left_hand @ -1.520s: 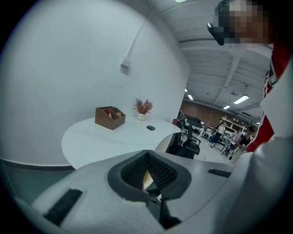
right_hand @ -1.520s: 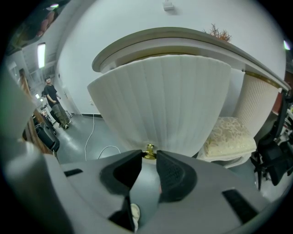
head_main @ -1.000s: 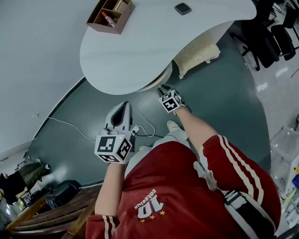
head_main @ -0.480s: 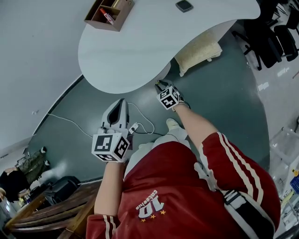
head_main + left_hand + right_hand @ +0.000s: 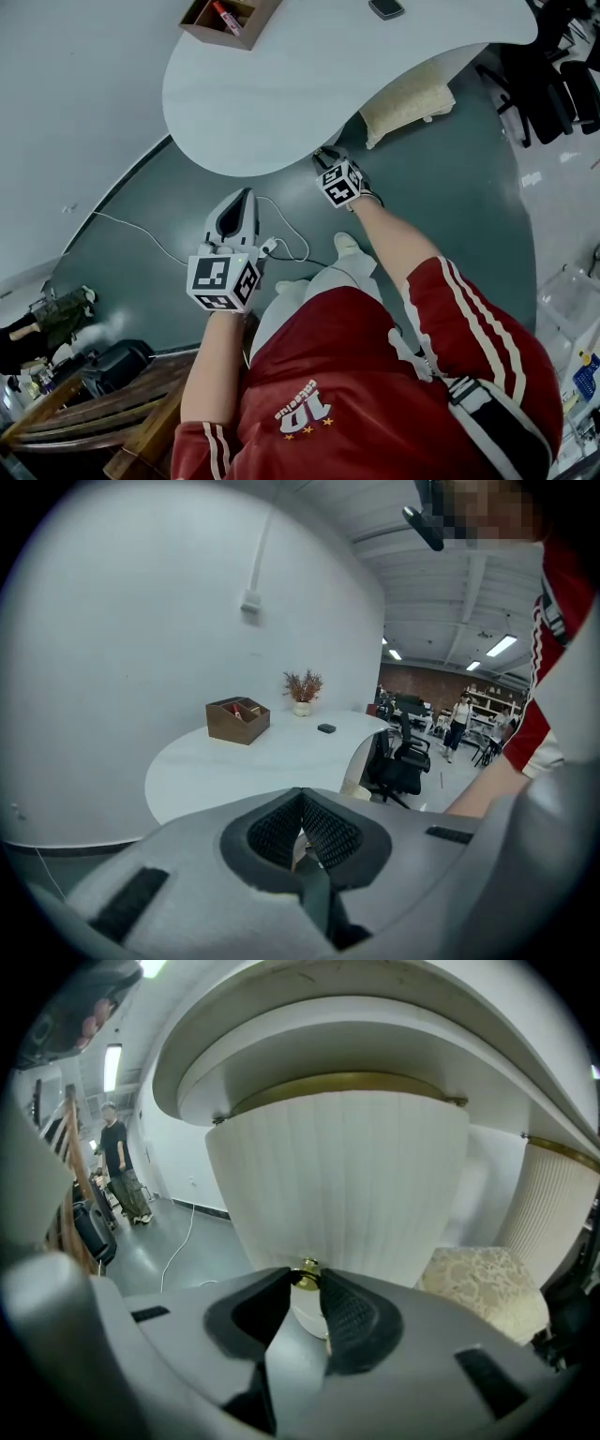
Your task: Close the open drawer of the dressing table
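Currently right gripper [image 5: 325, 161] jaws part-closed, clamping brass knob [image 5: 307, 1271] of drawer [image 5: 347, 1176] under dressing table [image 5: 309, 75] front edge; left gripper [image 5: 300, 808] jaws together, empty, off the table.

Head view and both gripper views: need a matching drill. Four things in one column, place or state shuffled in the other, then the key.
Things
1. right gripper
2. left gripper
3. wooden box
4. stool

Place or state
A. on the tabletop
B. jaws closed on the gold knob of the drawer
C. on the floor, partly under the tabletop
D. jaws together, nothing between them

Pairs: 1-B, 2-D, 3-A, 4-C
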A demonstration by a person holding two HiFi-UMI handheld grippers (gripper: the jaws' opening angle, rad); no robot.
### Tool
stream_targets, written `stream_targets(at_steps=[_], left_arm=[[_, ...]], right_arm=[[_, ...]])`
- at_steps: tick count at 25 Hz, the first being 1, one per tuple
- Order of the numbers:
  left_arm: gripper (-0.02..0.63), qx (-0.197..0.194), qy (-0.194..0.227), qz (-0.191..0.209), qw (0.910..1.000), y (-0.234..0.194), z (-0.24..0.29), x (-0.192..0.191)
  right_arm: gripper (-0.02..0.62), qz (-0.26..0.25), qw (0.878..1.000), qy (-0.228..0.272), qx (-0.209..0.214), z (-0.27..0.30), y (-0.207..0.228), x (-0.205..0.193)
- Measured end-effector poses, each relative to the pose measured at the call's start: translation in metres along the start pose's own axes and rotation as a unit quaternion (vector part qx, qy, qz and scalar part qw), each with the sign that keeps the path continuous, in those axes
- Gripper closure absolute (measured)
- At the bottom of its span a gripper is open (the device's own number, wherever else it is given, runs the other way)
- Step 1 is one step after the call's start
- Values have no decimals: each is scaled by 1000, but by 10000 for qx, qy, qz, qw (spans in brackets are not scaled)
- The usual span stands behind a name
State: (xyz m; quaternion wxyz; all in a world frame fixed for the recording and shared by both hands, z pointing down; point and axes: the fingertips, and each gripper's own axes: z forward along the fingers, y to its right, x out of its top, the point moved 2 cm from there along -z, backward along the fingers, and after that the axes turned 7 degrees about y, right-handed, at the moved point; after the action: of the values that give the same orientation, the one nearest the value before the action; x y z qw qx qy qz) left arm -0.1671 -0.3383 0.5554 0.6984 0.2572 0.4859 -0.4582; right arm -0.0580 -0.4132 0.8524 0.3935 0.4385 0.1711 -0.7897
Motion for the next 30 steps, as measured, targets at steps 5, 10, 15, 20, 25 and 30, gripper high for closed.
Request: stream_targets(at_steps=[5,10,15,20,25,30], left_arm=[[604,49,44,54,10000,-5,4,1],[604,102,94,-2,9999,-5,-1,-1],[604,215,118,-7,9997,-7,-11,-3],[604,381,149,-16,9992,-15,-21,0],[604,462,214,-37,9987,-13,-29,6],[604,565,279,-86,9980,-12,-40,10]], right_arm=[[489,-123,9999,33,-10,6,3,4],[489,-188,9998,80,10,10,2,7],[489,-247,9997,54,-14,15,6,11],[488,-256,9997,-23,-43,16,4,12],[459,-408,9986,-328,-15,17,6,9],[450,-497,9979,-425,14,11,7,7]])
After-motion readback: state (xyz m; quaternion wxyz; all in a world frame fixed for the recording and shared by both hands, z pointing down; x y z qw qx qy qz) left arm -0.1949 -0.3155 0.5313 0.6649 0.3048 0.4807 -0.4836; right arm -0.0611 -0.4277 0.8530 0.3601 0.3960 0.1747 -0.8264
